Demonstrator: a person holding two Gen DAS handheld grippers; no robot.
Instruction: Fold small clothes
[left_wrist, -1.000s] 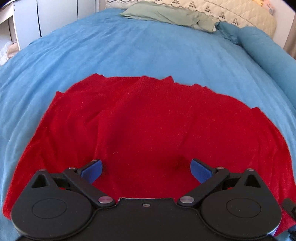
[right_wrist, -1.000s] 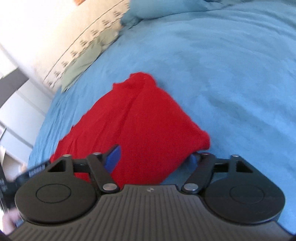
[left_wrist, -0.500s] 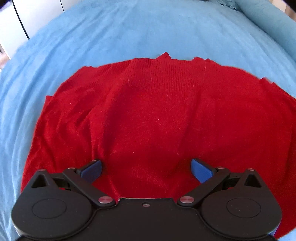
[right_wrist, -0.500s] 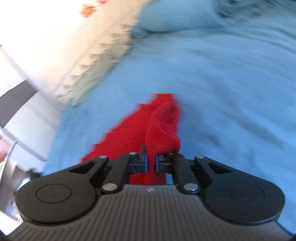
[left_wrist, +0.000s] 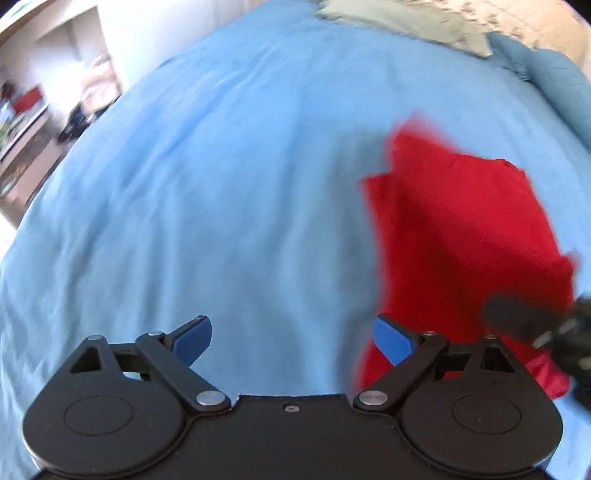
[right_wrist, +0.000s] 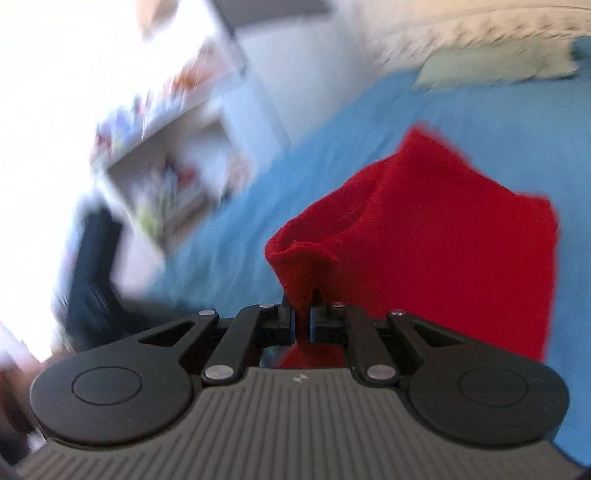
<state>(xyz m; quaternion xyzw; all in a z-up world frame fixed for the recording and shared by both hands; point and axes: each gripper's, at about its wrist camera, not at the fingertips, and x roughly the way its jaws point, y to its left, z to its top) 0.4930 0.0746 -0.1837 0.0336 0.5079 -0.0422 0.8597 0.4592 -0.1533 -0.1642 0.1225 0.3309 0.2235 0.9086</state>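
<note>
Blue bedspread: right hand-held gripper pinches red garment; left hand-held gripper closing, empty.

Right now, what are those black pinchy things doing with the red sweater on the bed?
A person is folding a small red sweater on a bed with a blue sheet, holding a gripper in each hand. The right gripper is shut on a bunched edge of the sweater and lifts it off the sheet. The left gripper holds nothing; its jaws are wide and closing a little over bare sheet, with the sweater off to its right. The pictures are blurry.
</note>
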